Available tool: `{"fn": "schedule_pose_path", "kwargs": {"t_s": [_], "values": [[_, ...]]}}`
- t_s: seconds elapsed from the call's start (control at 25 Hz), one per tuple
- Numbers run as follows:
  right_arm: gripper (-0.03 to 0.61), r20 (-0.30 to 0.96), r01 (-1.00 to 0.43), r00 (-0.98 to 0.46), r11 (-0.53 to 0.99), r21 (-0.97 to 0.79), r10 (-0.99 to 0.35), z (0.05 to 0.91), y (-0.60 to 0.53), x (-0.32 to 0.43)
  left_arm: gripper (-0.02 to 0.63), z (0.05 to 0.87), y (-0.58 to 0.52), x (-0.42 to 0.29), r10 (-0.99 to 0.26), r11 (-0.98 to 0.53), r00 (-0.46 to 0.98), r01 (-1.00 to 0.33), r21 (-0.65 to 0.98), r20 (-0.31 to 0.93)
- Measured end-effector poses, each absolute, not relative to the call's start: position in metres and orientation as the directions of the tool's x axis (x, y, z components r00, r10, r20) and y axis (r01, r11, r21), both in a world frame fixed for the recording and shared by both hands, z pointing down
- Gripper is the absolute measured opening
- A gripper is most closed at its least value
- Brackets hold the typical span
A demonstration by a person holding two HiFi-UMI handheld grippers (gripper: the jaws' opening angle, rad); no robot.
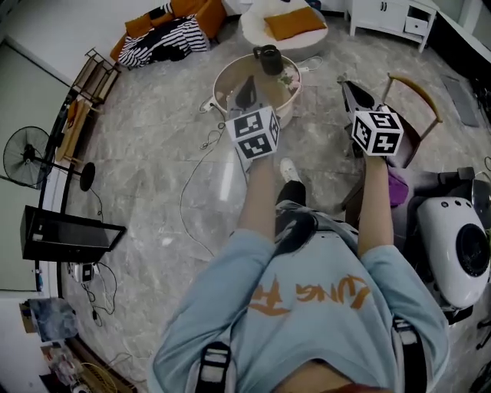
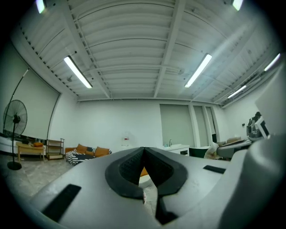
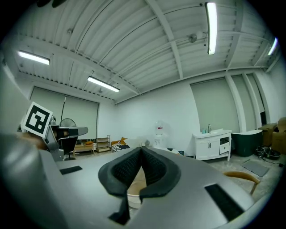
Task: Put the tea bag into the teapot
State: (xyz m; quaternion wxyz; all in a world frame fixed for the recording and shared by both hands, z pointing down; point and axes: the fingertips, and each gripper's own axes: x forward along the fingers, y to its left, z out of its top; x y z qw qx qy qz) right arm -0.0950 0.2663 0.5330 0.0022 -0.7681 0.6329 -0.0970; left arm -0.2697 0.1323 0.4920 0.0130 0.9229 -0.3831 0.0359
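A dark teapot (image 1: pixel 268 58) stands at the far side of a round glass-topped table (image 1: pixel 230 79) in the head view. No tea bag shows in any view. My left gripper (image 1: pixel 245 92) is held up in front of the table, its marker cube nearer to me. The right gripper (image 1: pixel 347 83) is raised to the right of the table, beside a chair. In the left gripper view the left gripper (image 2: pixel 144 150) has its black pads pressed together with nothing between them. The right gripper (image 3: pixel 141 150) is likewise closed and empty in its own view.
A wooden chair (image 1: pixel 416 107) stands right of the table, a white rounded machine (image 1: pixel 454 244) at the right edge. A fan (image 1: pixel 23 157) and a dark screen (image 1: pixel 65 234) are at the left. A sofa (image 1: pixel 165 34), an orange-cushioned seat (image 1: pixel 290 23) and a white cabinet (image 1: pixel 387 15) line the back. Cables cross the floor.
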Motion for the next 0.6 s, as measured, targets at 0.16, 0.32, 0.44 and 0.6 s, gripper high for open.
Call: {"fn": "schedule_pose_path", "kwargs": {"t_s": [0.16, 0.32, 0.44, 0.6], "values": [[0.014, 0.110, -0.955, 0.249, -0.262, -0.139, -0.962, 0.543, 0.232, -0.047, 0.025, 0.497, 0.087, -0.238, -0.704, -0.710, 0.709, -0.704, -0.002, 0.029], [0.014, 0.068, -0.929, 0.318, -0.325, -0.176, -0.946, 0.561, 0.177, -0.010, 0.025, 0.524, 0.019, -0.225, -0.729, -0.682, 0.680, -0.732, 0.006, 0.073], [0.014, 0.080, -0.937, 0.291, -0.301, -0.178, -0.953, 0.577, 0.126, -0.004, 0.025, 0.550, -0.028, -0.217, -0.737, -0.668, 0.666, -0.744, 0.025, 0.111], [0.014, 0.146, -0.927, 0.275, -0.302, -0.222, -0.950, 0.620, 0.056, 0.000, 0.025, 0.597, -0.088, -0.204, -0.716, -0.679, 0.669, -0.734, 0.022, 0.202]]}}
